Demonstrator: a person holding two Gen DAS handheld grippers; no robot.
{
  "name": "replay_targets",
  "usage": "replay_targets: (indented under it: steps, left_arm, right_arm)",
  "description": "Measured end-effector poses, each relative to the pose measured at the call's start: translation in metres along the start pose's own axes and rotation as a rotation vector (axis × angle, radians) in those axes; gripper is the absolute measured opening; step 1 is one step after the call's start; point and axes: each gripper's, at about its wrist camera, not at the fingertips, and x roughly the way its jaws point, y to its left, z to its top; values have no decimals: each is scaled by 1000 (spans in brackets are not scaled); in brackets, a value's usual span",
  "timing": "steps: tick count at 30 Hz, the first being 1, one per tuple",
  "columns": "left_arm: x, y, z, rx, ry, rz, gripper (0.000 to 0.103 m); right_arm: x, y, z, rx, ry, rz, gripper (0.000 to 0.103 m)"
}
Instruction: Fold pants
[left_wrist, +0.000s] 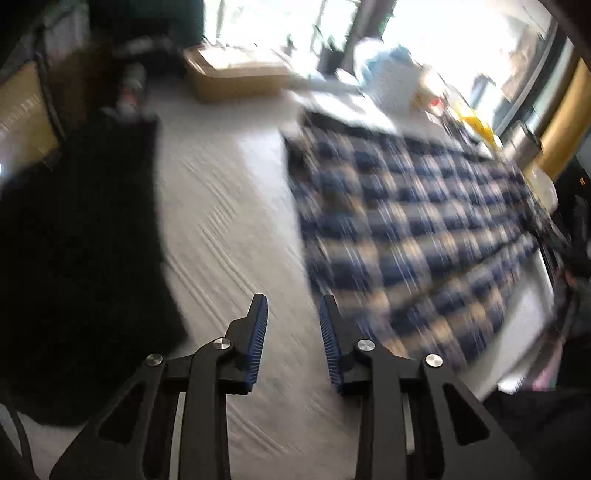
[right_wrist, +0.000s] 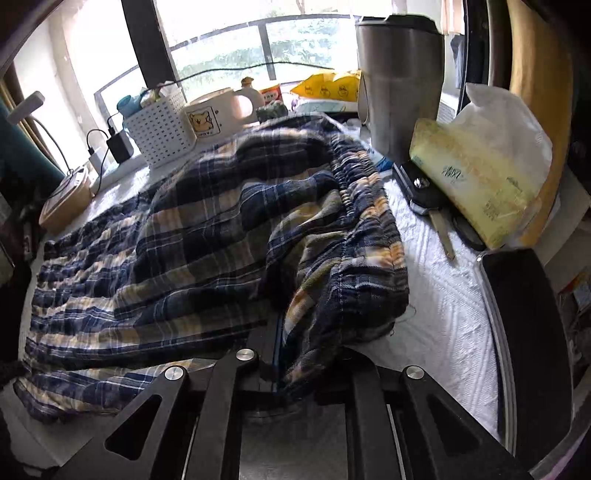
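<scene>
The blue, white and tan plaid pants (right_wrist: 192, 251) lie spread on a white textured cover (right_wrist: 443, 317), waistband (right_wrist: 365, 206) to the right. My right gripper (right_wrist: 295, 332) is shut on the waistband end of the pants; cloth drapes over and hides its fingers. In the blurred left wrist view the pants (left_wrist: 406, 221) lie to the right. My left gripper (left_wrist: 293, 306) is open and empty, over the white cover (left_wrist: 229, 229) just left of the pants' near edge.
A steel tumbler (right_wrist: 400, 81), tissue pack (right_wrist: 476, 177), key fob (right_wrist: 421, 188), black tray (right_wrist: 524, 332), white basket (right_wrist: 160, 125), mug (right_wrist: 218, 116) and chargers ring the pants. A dark cloth (left_wrist: 81, 258) lies left and a cardboard box (left_wrist: 236, 74) sits behind.
</scene>
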Motion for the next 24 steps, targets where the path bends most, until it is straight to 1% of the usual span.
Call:
replay_targets:
  steps: [1, 2, 3, 5, 7, 8, 9, 10, 12, 13, 17, 19, 20, 23, 24]
  left_arm:
    - [-5, 3, 12, 5, -46, 3, 29]
    - [-6, 5, 21, 9, -75, -4, 29]
    - [-6, 6, 31, 16, -99, -17, 29]
    - [1, 0, 52, 44, -137, -63, 29]
    - [17, -12, 71, 70, -140, -101, 29]
    - [25, -19, 78, 90, -139, -134, 29]
    - [34, -26, 83, 106, -131, -167, 29]
    - [44, -29, 88, 109, -111, -181, 29]
    - [64, -34, 93, 102, -72, -178, 29]
    - [73, -35, 95, 98, -60, -178, 29]
    - [95, -25, 101, 36, -29, -170, 29]
    - [106, -15, 102, -5, -1, -181, 29]
    - [109, -11, 104, -17, -16, -186, 29]
    - [111, -8, 110, -14, -12, -173, 30]
    - [111, -9, 113, -6, -10, -156, 30]
  right_arm:
    - [-4, -1, 0, 0, -11, -2, 17]
    - [-6, -2, 1, 2, -18, -6, 21]
    - [-9, -4, 2, 5, -24, -12, 28]
    - [-14, -8, 2, 15, -35, -13, 32]
    - [-17, -8, 2, 17, -41, -14, 33]
    - [-18, -7, 2, 14, -42, -17, 33]
    - [-21, -8, 2, 11, -44, -24, 35]
    - [-23, -8, 1, 10, -51, -41, 38]
    - [-33, -15, -1, 13, -86, -90, 71]
    - [-39, -21, -2, 27, -106, -107, 75]
    - [-50, -41, -5, 69, -122, -128, 75]
    - [-50, -49, -7, 81, -119, -134, 75]
    - [-49, -51, -7, 87, -116, -134, 75]
    - [-45, -53, -5, 97, -112, -123, 75]
    - [-44, -50, -5, 95, -112, -117, 75]
